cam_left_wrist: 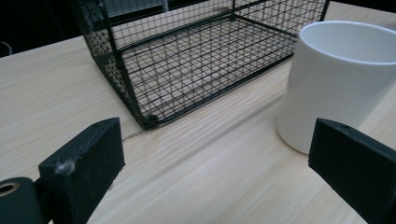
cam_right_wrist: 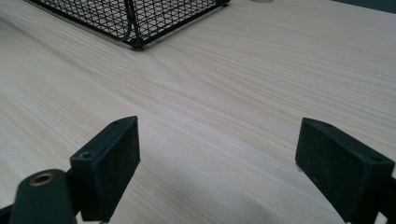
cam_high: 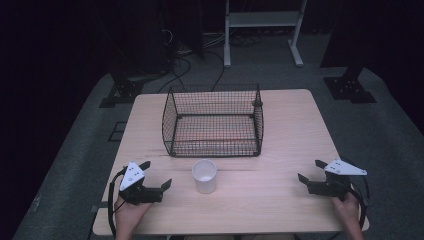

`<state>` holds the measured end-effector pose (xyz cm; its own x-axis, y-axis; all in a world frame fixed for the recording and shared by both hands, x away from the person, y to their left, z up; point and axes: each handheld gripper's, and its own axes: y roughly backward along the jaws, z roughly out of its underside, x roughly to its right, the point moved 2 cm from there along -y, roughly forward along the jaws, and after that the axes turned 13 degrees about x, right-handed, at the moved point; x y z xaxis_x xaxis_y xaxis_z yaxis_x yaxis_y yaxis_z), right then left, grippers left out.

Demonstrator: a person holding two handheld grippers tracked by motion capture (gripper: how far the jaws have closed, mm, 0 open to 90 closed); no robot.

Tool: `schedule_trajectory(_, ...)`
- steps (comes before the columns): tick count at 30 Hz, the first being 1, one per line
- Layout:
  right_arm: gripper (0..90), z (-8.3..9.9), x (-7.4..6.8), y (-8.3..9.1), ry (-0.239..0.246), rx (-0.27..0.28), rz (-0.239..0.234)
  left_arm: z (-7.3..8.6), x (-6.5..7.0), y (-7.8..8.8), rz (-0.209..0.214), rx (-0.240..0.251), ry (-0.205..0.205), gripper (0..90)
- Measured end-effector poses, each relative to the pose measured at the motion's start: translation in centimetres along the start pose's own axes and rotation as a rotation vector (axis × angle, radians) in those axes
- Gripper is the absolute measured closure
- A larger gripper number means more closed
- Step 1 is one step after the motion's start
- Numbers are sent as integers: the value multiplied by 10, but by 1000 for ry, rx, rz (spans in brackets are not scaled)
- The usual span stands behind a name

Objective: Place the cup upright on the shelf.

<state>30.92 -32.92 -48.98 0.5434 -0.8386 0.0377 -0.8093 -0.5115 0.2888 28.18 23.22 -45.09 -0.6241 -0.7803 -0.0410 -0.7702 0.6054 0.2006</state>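
High view: a plain white cup [cam_high: 205, 175] stands upright, its mouth open, at 6 o'clock of the wire basket [cam_high: 214, 121]; the left gripper [cam_high: 156, 175] and right gripper [cam_high: 310, 171] each hold their 2 jaws spread on nothing.

White plastic cup [cam_high: 204, 175]: plain, cylindrical, upright, mouth up, apparently empty though inside only partly seen. Stands on counter [cam_high: 280, 145] near front edge, just before black wire basket [cam_high: 213, 120], apart from it.

Cup [cam_high: 205, 175] before basket [cam_high: 213, 121] on table [cam_high: 280, 200]
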Motion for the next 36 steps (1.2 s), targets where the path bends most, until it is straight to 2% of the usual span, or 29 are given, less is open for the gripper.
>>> schedule_trajectory(7,131,0,0,0,1,-2,0,-5,7,-2,41,1,-15,25)
schedule_trajectory(14,131,0,0,0,3,-2,1,-9,16,-7,102,-9,-26,22)
schedule_trajectory(20,131,0,0,0,3,0,7,-11,23,-12,135,-24,-26,22)
schedule_trajectory(23,131,0,-1,0,7,-4,9,-12,26,-13,149,-21,-41,22)
schedule_trajectory(26,131,0,0,0,6,-5,10,-16,32,-15,184,-31,-47,22)
schedule_trajectory(30,131,0,0,-1,6,-6,11,-20,36,-18,210,-45,-60,22)
schedule_trajectory(31,131,0,-1,-1,8,-6,11,-23,38,-20,230,-44,-62,22)
schedule_trajectory(36,131,0,0,-1,7,-6,11,-25,42,-25,265,-60,-68,22)
